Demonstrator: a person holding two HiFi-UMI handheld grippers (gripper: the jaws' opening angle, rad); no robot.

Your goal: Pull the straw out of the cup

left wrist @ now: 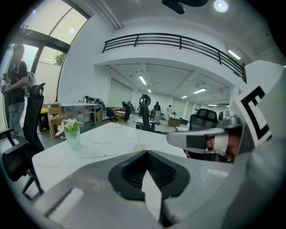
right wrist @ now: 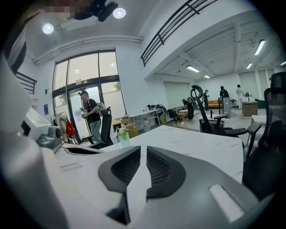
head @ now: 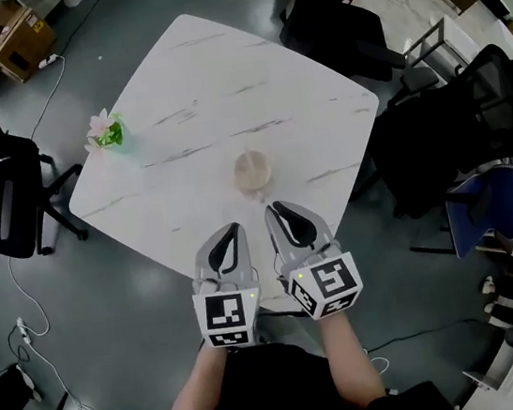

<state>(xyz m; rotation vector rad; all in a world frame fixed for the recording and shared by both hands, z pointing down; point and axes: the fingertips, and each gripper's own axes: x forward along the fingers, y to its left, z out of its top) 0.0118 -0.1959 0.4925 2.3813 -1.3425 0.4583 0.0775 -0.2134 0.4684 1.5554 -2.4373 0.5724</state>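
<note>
Grippers wait below the cup (head: 252, 173), mid-frame.
Left gripper (head: 231, 232) jaws together, right gripper (head: 277, 211) jaws a slit apart, empty; brace the cup, pull straight up.

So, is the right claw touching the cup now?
No, the cup stands on the white table ahead of the right claw, and a gap shows between them.

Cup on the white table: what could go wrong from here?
1. Nothing holds the cup; if the right claw pulls the straw alone, the cup could lift or tip.
2. The straw cannot be made out from above, so a grasp may miss it or catch the cup's rim.
3. The left claw is shut; it must open before it can steady the cup.
</note>
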